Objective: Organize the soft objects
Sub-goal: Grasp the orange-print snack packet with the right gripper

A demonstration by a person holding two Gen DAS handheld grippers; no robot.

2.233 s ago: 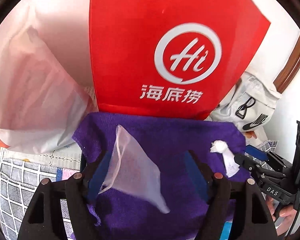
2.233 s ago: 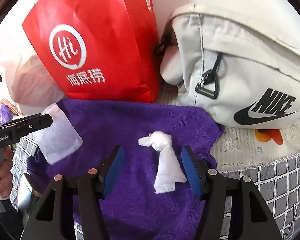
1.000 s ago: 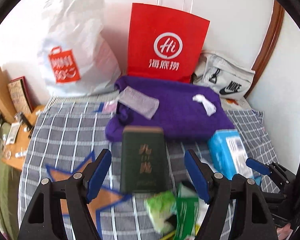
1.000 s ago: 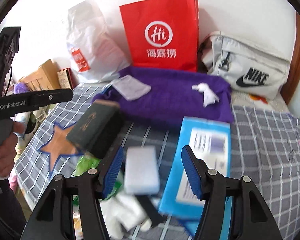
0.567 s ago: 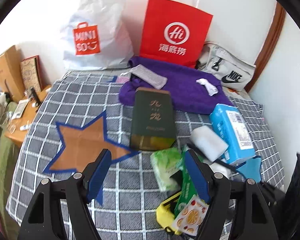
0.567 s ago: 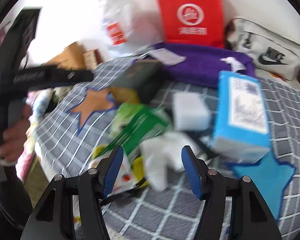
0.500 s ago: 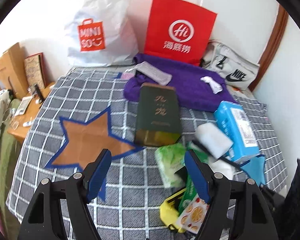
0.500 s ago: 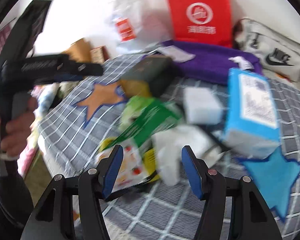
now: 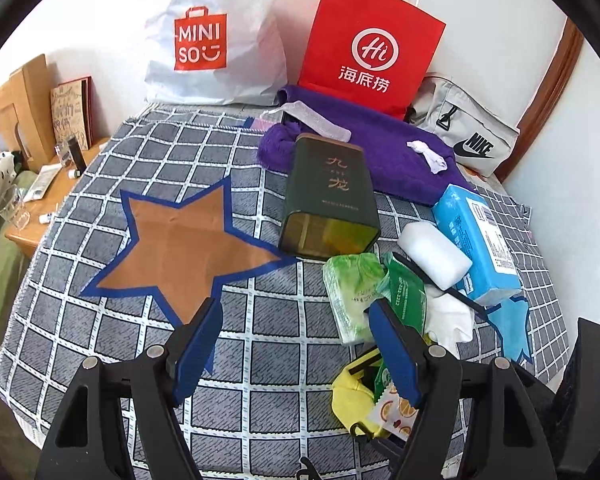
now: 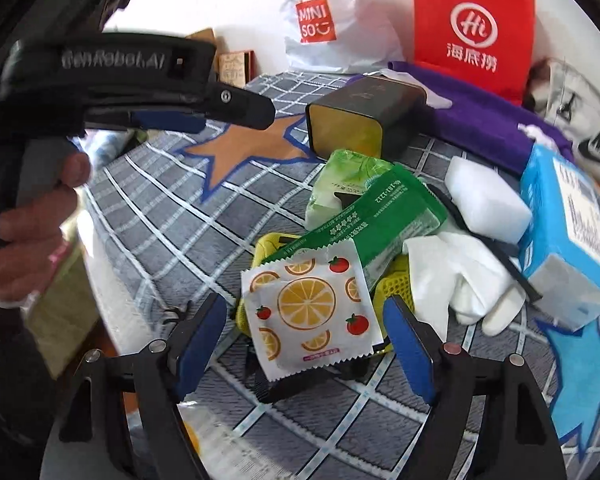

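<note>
Both grippers, left [image 9: 296,346] and right [image 10: 302,340], gape wide and hold nothing, having pulled back from the purple towel [image 9: 384,156], where a mesh pouch [image 9: 316,122] and white scrap [image 9: 428,156] now lie. The right one frames a fruit-print sachet [image 10: 310,312] on the heap; the yellow thing under it is mostly hidden

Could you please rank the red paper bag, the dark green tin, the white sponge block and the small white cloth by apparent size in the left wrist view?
1. red paper bag
2. dark green tin, nearer the camera, so the gap is unsure
3. white sponge block
4. small white cloth
</note>
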